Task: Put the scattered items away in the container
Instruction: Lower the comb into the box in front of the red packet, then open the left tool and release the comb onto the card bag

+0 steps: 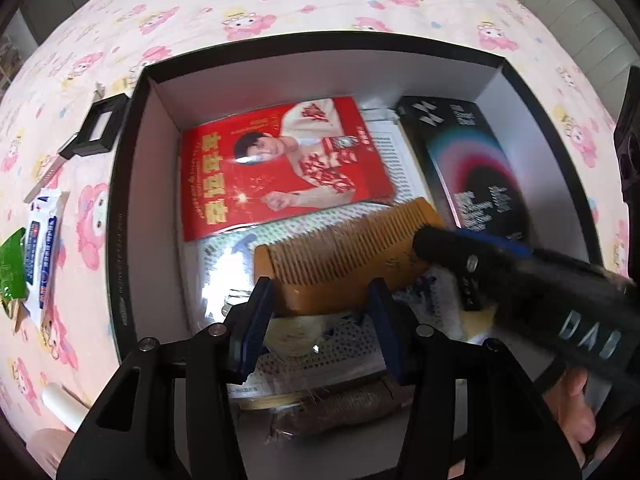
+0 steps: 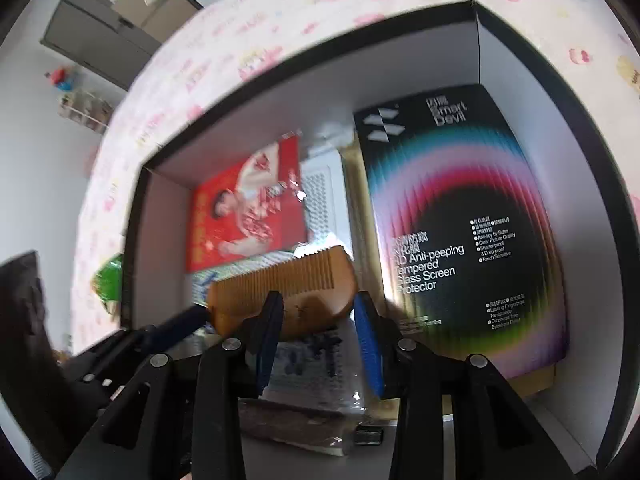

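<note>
**Figure. Both claws over the container, wooden comb between them.** The container (image 1: 132, 200), a black-rimmed box with white inner walls, stood on a surface (image 1: 280, 4) covered in pink cartoon-print cloth.

The left claw (image 1: 320, 286) was spread open above the box's lower middle. The wooden comb (image 1: 340, 256) lay just past its fingertips, inside the box, teeth pointing to the upper part of the frame.

The right claw (image 2: 319, 300) was also parted wide, its fingers straddling one end of the comb without visibly pinching it. Motion blur left it unclear whether either claw touched the comb. Its flat pose suggests it was resting on the packets beneath, not carried.

Already in the box were:
- a red printed packet (image 1: 280, 168) at upper left
- a screen protector box (image 2: 460, 220) along the right wall
- white mesh-patterned packets (image 1: 352, 344) under the comb
- a brown bundle (image 1: 348, 404) at the lower edge

Outside, at the left of the left wrist view, lay:
- a black square frame (image 1: 98, 128)
- a white sachet (image 1: 42, 240)
- a green packet (image 1: 12, 264)
- a white roll (image 1: 64, 400)

The box wall stood between these and the claws. The right claw's body crossed the lower right of the box, crowding the comb's far end. A hand (image 1: 576, 420) gripped its handle.
</note>
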